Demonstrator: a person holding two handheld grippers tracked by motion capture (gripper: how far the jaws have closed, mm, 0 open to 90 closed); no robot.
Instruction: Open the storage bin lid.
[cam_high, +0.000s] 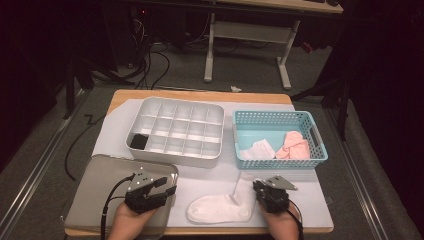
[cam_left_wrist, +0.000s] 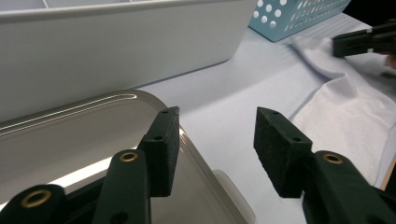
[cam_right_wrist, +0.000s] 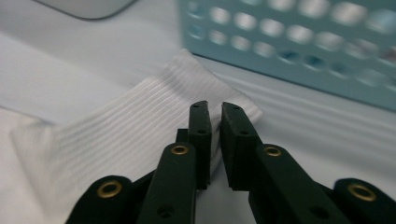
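- Dark floor, loose cables and the legs of another desk lie beyond the wooden bench (cam_high: 200, 95), which carries a pale sheet (cam_high: 210, 185) over most of its top.
- On that sheet, at the near edge, lies a white sock (cam_high: 220, 207), flat, with its ribbed cuff (cam_right_wrist: 154, 112) turned toward the far right.
- At the far middle stands a white tray with dividers (cam_high: 175, 130); a black item (cam_high: 137, 141) sits in its near-left compartment.
- Just right of the tray stands a blue basket (cam_high: 280, 137) with holes in its walls, holding a white piece (cam_high: 257, 150) and a pink piece (cam_high: 294, 146) of cloth.
- On the near left lies a grey lid (cam_high: 100, 190), shiny and flat, partly under the left hand.
- Left tool (cam_high: 159, 186) hangs over the lid's right edge, its jaws wide apart with nothing between them; in the left gripper view its pads (cam_left_wrist: 163, 144) stand over the lid's rim and the bare sheet.
- Right tool (cam_high: 261, 187) sits at the sock's cuff end, close to the basket's near wall.
- In the right gripper view its jaws stand almost together, a thin gap between them, above the ribbed cuff; whether they pinch any cloth I cannot tell.
- Both tools are well apart, with the sock between them.
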